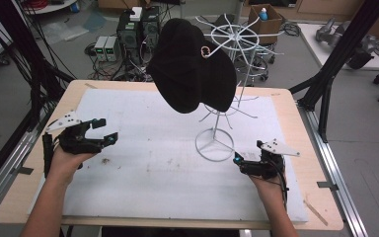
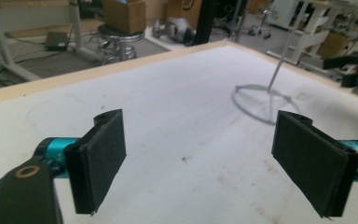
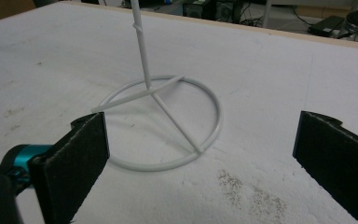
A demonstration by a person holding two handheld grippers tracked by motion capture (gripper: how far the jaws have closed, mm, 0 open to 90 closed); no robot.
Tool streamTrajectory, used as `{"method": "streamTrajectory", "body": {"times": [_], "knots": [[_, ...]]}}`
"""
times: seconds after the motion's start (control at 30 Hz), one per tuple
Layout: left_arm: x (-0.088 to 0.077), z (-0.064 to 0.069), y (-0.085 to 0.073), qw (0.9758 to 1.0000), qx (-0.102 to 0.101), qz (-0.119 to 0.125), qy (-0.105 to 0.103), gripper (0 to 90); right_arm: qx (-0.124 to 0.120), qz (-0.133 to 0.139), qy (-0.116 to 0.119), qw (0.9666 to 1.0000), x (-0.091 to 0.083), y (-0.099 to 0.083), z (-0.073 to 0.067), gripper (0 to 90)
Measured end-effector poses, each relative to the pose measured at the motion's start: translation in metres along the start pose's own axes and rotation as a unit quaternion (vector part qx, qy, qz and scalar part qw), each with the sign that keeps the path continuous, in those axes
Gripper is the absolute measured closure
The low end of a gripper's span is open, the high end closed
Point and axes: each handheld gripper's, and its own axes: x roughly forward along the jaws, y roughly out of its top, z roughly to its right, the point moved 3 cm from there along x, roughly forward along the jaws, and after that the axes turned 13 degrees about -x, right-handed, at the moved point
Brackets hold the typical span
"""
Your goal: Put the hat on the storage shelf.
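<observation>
**Two tools open, black cap on the rack**

Two tools in play, both empty. We see the left tool [image 1: 103,132] at the left side of the worktop [image 1: 10,197], held low over the white mat [image 1: 148,173]. In the left gripper view its pads [image 2: 100,163] stand wide apart with nothing but bare mat between them. No earlier frame to compare, so we only call it open.

We see the right tool [image 1: 237,160] near the right front of the mat, just beside the round base ring [image 3: 163,123] of the white wire rack [image 1: 216,131]. In the right gripper view the jaws are spread wide, ring and upright post ahead of them, pads [image 3: 77,163] touching nothing. From that view we cannot tell whether the ring's near edge lies between the jaws or just ahead of them.

Black cap [image 1: 192,66] hangs on the rack's upper arms, well above the mat and well apart from both tools. It sits tilted, with a small round emblem [image 1: 206,51] near its top right. More wire arms stick out lower on the post, below the cap.

Rack stands upright on the mat, right of centre. Mat shows some dark smudges near the middle and near the right tool. Both hands grip their tools from the near edge.
</observation>
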Motion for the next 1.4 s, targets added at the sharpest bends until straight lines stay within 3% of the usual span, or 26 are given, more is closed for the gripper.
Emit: {"method": "streamTrajectory", "body": {"times": [0.13,0.33,0.7,0.8,1.13,1.4], "knots": [[0.006,-0.005,-0.014,0.9995,0.018,-0.023,0.009,15.6,0.004,0.005,-0.005,1.0000,-0.003,0.000,0.004,2.5],[0.006,-0.011,-0.019,0.9993,0.012,-0.026,0.023,15.1,-0.005,-0.001,-0.008,1.0000,-0.005,-0.001,0.002,2.5],[0.006,-0.009,-0.017,0.9997,0.007,-0.016,0.016,15.2,-0.008,-0.003,-0.010,0.9999,-0.004,0.000,0.001,2.4],[0.008,-0.011,-0.019,0.9993,0.010,-0.028,0.024,15.2,-0.008,-0.003,-0.011,0.9999,-0.004,0.000,0.001,2.5],[0.008,-0.011,-0.019,0.9995,0.005,-0.027,0.019,15.2,-0.010,-0.001,-0.013,0.9999,-0.005,0.001,0.000,2.5],[0.011,-0.013,-0.021,0.9990,0.000,-0.038,0.026,15.3,-0.007,-0.003,-0.009,0.9999,-0.003,0.000,0.000,2.5]]}}
